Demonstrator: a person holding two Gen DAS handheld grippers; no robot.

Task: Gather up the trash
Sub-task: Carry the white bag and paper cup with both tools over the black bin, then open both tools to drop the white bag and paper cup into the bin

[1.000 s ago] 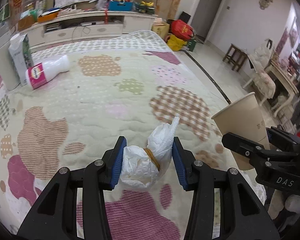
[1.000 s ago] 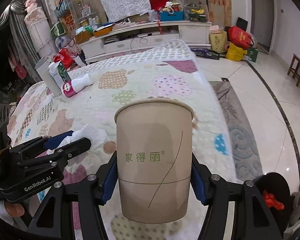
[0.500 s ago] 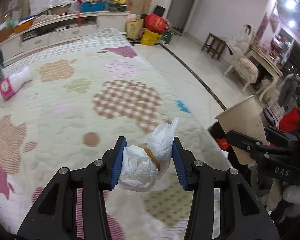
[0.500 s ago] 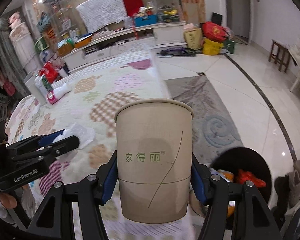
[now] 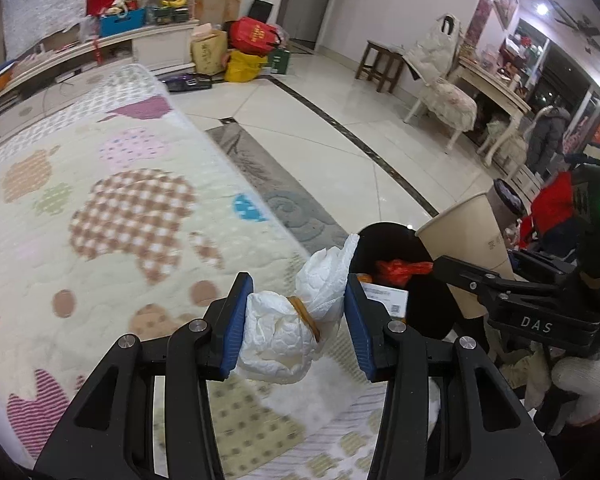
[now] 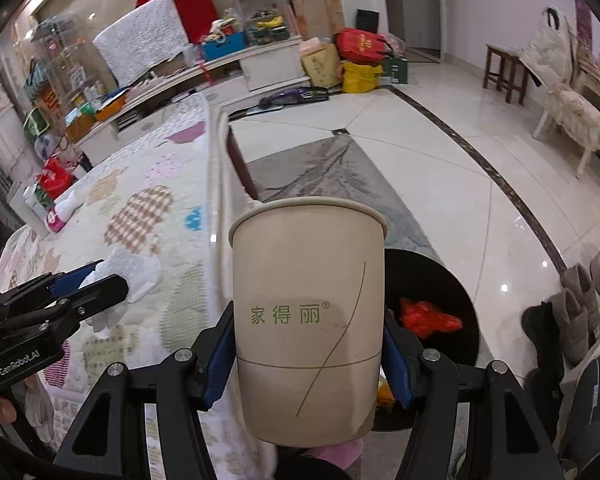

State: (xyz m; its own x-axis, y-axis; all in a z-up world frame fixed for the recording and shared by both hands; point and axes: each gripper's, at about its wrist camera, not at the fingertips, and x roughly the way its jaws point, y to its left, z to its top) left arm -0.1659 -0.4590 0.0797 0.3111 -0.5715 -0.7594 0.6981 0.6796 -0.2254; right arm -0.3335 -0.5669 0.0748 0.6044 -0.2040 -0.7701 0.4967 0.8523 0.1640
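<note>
Grippers both angled downward, side by side near the quilt's edge. Left gripper pinching a white wad tied with a rubber band, held over the quilt just short of the black bin. Right gripper clamped on an upright paper cup, the bin just behind it, red scrap lying inside.

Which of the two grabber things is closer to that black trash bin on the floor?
Right. The right gripper, clamping the paper cup, sits just beside the black bin. The left gripper, holding the white wad, is above the quilt's edge, bin beyond it.
</note>
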